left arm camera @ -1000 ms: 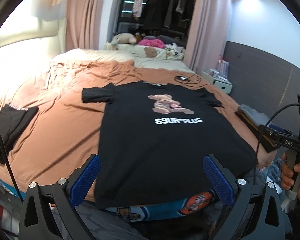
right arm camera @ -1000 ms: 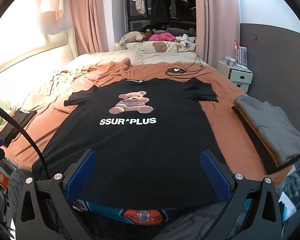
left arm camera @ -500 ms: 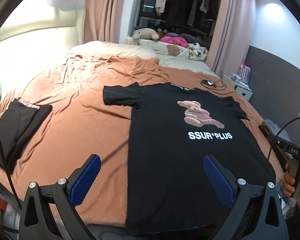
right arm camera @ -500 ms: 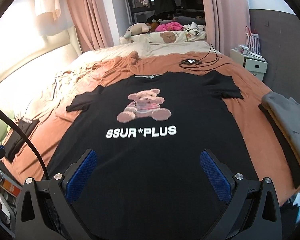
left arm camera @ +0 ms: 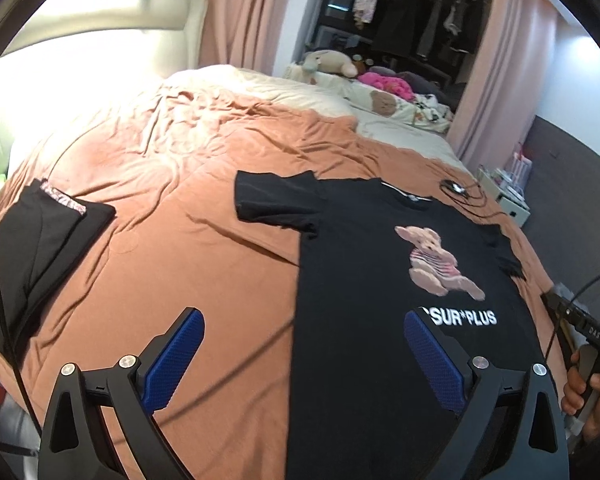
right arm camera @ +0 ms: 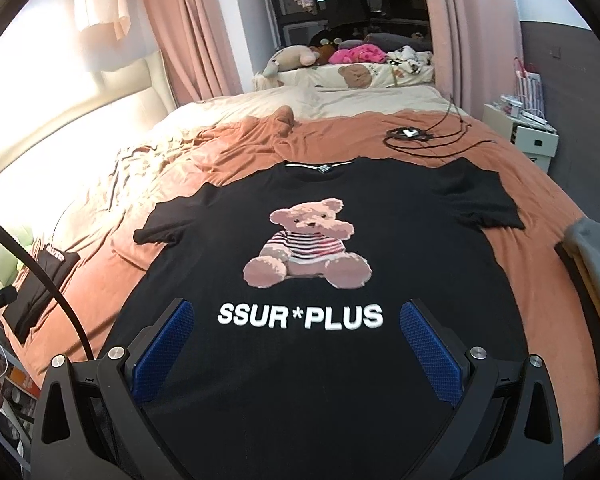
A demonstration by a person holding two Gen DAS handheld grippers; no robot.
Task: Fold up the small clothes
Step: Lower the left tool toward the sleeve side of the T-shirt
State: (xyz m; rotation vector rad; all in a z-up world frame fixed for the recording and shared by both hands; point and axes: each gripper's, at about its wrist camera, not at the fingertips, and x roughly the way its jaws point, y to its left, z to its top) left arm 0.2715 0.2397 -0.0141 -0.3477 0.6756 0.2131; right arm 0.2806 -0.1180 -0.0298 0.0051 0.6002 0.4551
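Fingers [left arm camera: 176, 360] on both grippers stand wide apart above the T-shirt [right arm camera: 320, 380]. Soft, limp cotton; its sleeve [left arm camera: 276, 202] looks easiest to pinch.

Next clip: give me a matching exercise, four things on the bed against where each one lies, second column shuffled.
1. black bear-print T-shirt
2. folded black garment with patterned band
3. folded grey garment
4. coiled black cable

A. right edge of the orange bedspread
B. beyond the collar
C. left edge
D. spread flat, centre

Pairs: 1-D, 2-C, 3-A, 4-B
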